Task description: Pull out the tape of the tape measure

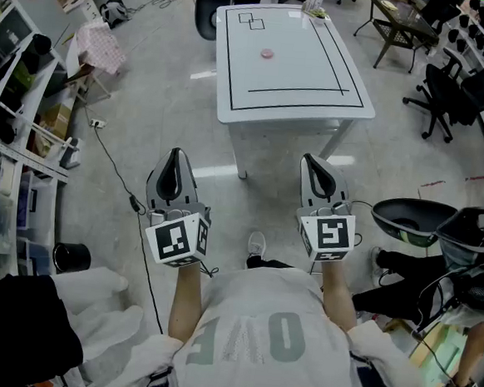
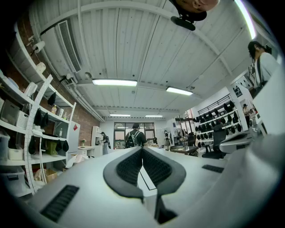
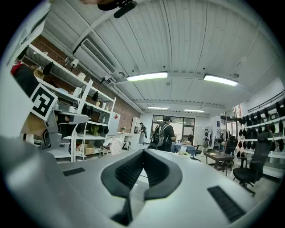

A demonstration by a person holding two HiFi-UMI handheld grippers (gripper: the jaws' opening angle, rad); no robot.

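Head view first: a white table [image 1: 232, 104] marked with black lines stands on the pale floor ahead of the person. The tape measure [image 1: 267, 54], a small round pinkish thing too small to make out in detail, lies on the table's top toward its far end, inside the lined rectangle. The left gripper [image 1: 176, 153] and right gripper [image 1: 312, 162] are held side by side short of the table's near edge, well apart from the tape measure, with both claws pressed together. A black office chair [image 1: 438, 91] stands to the right of the table and white shelving [image 1: 14, 120] to its left.

Left gripper view: the left gripper [image 2: 142, 150] points about level across the room. Its dark ribbed pads [image 2: 127, 168] meet along a thin seam with nothing between them. A person with a backpack [image 2: 134, 138] stands far off.

Right gripper view: the right gripper [image 3: 144, 153] is likewise closed tight on nothing. The same backpack wearer [image 3: 162, 132] shows beyond its tips.
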